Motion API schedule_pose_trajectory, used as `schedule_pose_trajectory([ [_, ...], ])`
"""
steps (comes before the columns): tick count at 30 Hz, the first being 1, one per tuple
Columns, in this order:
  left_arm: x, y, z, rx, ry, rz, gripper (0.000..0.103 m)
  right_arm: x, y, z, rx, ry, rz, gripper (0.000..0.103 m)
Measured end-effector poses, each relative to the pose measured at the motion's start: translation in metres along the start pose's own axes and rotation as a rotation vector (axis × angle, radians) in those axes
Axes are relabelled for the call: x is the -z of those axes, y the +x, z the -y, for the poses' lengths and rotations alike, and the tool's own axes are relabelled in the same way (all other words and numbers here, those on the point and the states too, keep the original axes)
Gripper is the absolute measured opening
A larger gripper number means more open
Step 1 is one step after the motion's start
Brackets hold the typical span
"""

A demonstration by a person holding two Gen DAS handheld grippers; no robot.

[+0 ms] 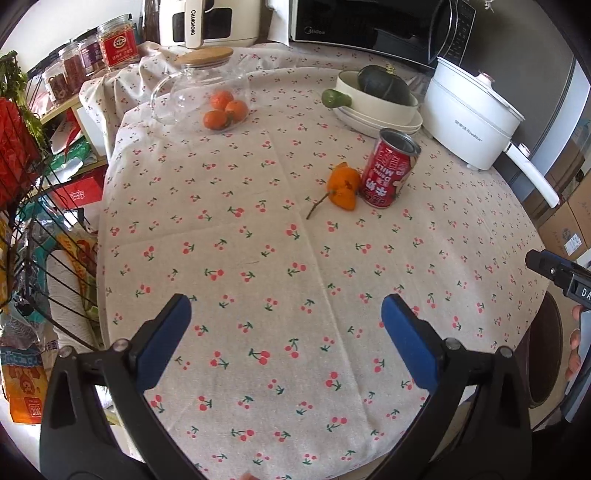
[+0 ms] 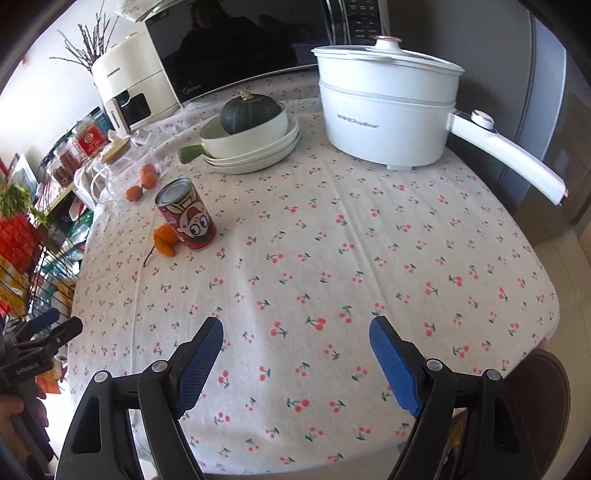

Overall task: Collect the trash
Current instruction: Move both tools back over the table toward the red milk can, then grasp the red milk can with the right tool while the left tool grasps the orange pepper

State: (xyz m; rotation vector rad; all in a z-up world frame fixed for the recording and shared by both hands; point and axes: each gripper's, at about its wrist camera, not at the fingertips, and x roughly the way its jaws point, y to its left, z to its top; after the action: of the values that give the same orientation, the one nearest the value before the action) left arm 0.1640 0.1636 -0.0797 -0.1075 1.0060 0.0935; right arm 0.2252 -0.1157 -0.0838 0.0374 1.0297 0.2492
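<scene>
A red milk can stands upright on the cherry-print tablecloth, with orange peel and a stem touching its left side. Both also show in the right wrist view: the can and the peel at mid left. My left gripper is open and empty above the near part of the table, well short of the can. My right gripper is open and empty over the near table edge, to the right of the can.
A glass jug and three tangerines sit at the back left. Stacked white dishes holding a dark squash, a white electric pot with a long handle, a microwave and a wire rack at left ring the table.
</scene>
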Motion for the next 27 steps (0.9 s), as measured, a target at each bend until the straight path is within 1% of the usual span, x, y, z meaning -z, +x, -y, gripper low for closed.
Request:
schedule_pose_trajectory([
  [2, -0.005, 0.0, -0.009, -0.029, -0.023, 0.009, 0.102, -0.012, 0.014, -0.019, -0.007, -0.031, 0.009, 0.083],
  [6, -0.014, 0.004, -0.023, -0.033, -0.079, 0.012, 0.102, -0.037, 0.045, -0.057, -0.03, -0.072, 0.015, 0.083],
  [10, -0.019, 0.01, -0.027, -0.06, -0.085, 0.016, 0.102, -0.058, 0.07, -0.087, -0.053, -0.118, 0.023, 0.083],
  [14, -0.021, 0.02, -0.032, -0.074, -0.097, 0.003, 0.102, -0.074, 0.09, -0.108, -0.064, -0.152, 0.032, 0.082],
  [15, -0.022, 0.023, -0.033, -0.073, -0.096, -0.003, 0.102, -0.077, 0.095, -0.111, -0.066, -0.16, 0.033, 0.081],
  [18, -0.022, 0.03, -0.031, -0.073, -0.089, -0.022, 0.102, -0.086, 0.108, -0.117, -0.068, -0.165, 0.028, 0.073],
  [19, -0.022, 0.032, -0.03, -0.075, -0.086, -0.026, 0.102, -0.088, 0.112, -0.117, -0.068, -0.162, 0.024, 0.068],
  [20, -0.023, 0.033, -0.029, -0.075, -0.082, -0.029, 0.102, -0.089, 0.114, -0.117, -0.067, -0.16, 0.021, 0.059],
  [21, -0.023, 0.034, -0.028, -0.075, -0.078, -0.03, 0.102, -0.091, 0.116, -0.116, -0.072, -0.16, 0.023, 0.055],
  [24, -0.024, 0.037, -0.024, -0.072, -0.07, -0.033, 0.102, -0.091, 0.111, -0.11, -0.084, -0.165, 0.034, 0.054],
  [27, -0.027, 0.042, -0.013, -0.089, -0.044, -0.019, 0.102, -0.089, 0.096, -0.096, -0.091, -0.174, 0.021, 0.054],
])
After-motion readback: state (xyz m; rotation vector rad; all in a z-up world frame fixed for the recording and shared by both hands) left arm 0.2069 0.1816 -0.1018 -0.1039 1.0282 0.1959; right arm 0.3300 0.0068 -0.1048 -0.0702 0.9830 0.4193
